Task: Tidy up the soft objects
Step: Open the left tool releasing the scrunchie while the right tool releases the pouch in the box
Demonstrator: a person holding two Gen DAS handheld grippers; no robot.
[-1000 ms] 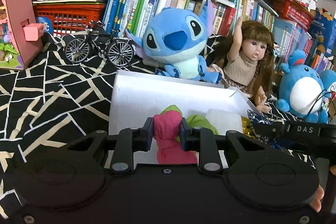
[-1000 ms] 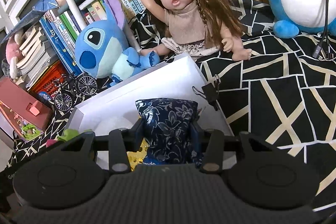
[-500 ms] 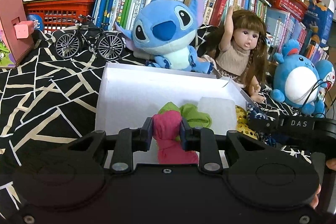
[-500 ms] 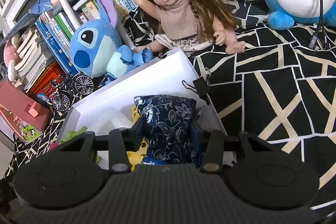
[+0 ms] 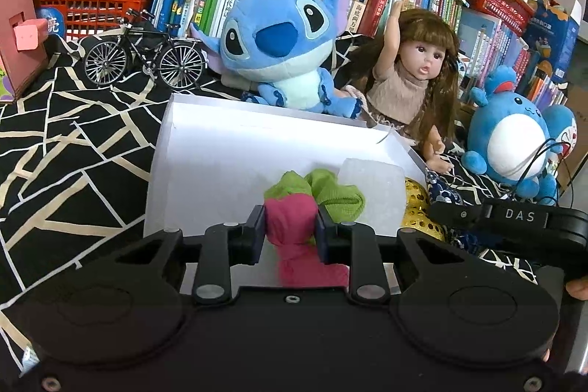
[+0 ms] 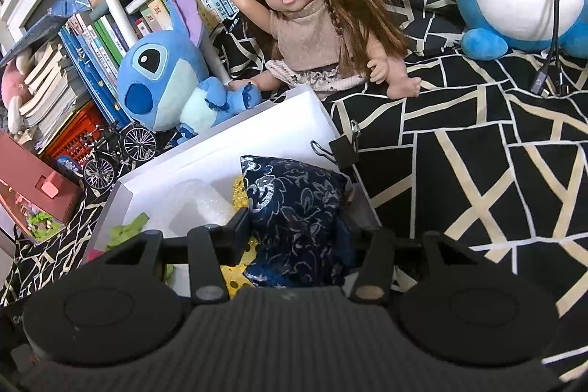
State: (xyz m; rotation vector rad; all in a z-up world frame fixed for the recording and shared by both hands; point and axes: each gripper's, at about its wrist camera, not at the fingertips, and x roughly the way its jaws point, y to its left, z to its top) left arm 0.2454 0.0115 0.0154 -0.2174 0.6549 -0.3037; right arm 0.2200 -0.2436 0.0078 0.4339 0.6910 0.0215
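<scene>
A: Cloth first: the left gripper (image 5: 290, 226) is clenched on a pink cloth (image 5: 294, 230), low over the near end of the white box (image 5: 228, 149). Why hold it there?

B: My guess is it goes in beside the green cloth (image 5: 327, 193) and the clear foam block (image 5: 371, 193) already lying inside. Soft things get gathered in the box, while the blue plush (image 5: 279, 46) and the doll (image 5: 411, 76) sit behind it on the patterned sheet (image 5: 66, 149).

A: And the right gripper (image 6: 297, 237)?

B: Its jaws are opening around a navy flowered pouch (image 6: 294, 208), which sits at the box's right end; the right pad looks clear of it, so I'd call this a release.

A: What does each camera add?

B: Only the right view shows the binder clip (image 6: 341, 149) on the box rim and the pouch whole. The left view shows just a corner of the pouch, but it shows the pink cloth properly.
</scene>
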